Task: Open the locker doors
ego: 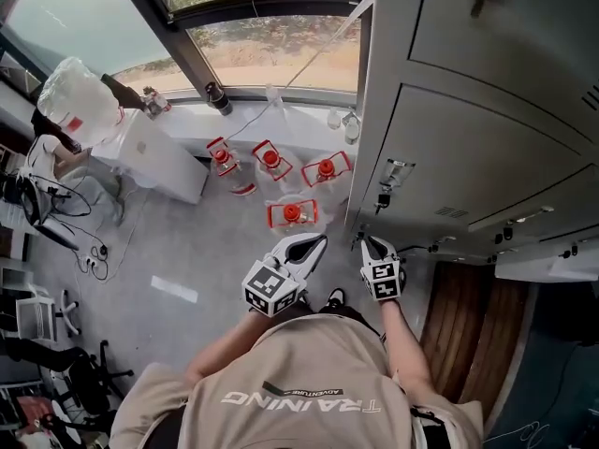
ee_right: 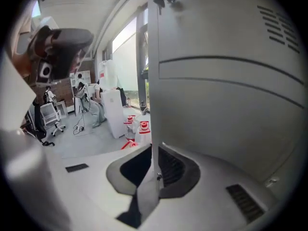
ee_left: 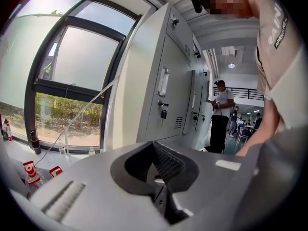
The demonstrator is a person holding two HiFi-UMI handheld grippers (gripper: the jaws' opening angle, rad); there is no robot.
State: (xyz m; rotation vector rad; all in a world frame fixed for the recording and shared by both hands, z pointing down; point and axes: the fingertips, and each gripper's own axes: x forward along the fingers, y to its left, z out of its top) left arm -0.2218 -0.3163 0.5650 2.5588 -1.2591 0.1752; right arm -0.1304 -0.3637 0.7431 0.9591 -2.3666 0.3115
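The right gripper (ego: 374,244) pinched the edge of a grey locker door (ee_right: 226,109) between its jaws, while the left gripper (ego: 314,243) hovered beside it, jaws pressed together on nothing.

We noted bright daylight from the window (ego: 271,59), glare on its glass, heavy fisheye edges, dark corners, near locker (ee_right: 226,105) blurred.
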